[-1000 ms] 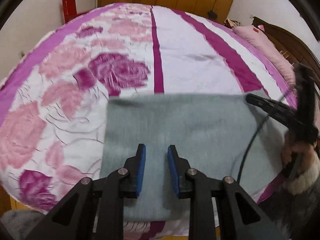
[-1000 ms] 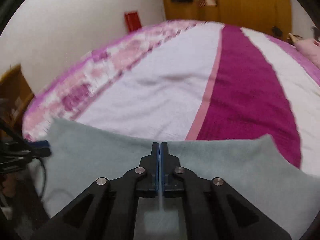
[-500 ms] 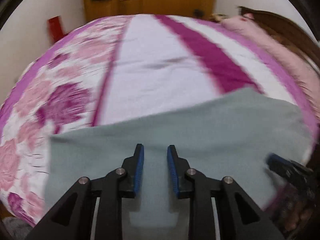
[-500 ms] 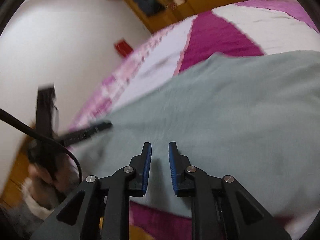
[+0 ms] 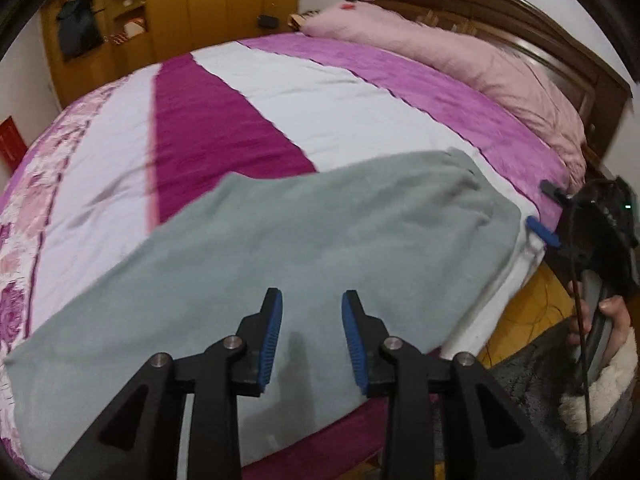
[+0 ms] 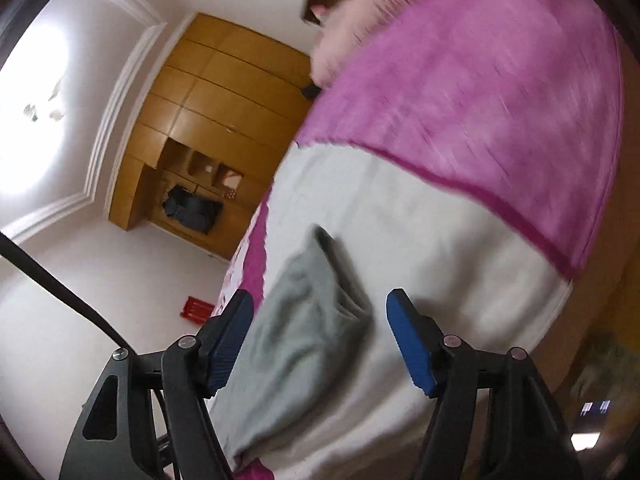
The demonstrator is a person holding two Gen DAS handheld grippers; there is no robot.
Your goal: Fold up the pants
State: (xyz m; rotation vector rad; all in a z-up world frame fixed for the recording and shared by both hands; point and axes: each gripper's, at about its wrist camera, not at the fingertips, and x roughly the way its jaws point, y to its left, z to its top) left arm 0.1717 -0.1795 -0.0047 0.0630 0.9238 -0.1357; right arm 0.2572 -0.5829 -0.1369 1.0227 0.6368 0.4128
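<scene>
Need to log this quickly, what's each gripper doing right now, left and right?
Left gripper: open, holding nothing, fingers above the grey pants.
Right gripper: open, has just been opening, pants edge between its fingers but not clamped.

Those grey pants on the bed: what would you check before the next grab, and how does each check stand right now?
1. Grey pants lying flat on the bed: ok.
2. Left gripper free of cloth: ok, its jaws have just been opening.
3. Right gripper open wide enough: ok, its jaws have just been opening, pants end between them unpinched.
4. Layers lined up evenly: cannot tell.
5. Pink pillow apart from the pants: ok.
</scene>
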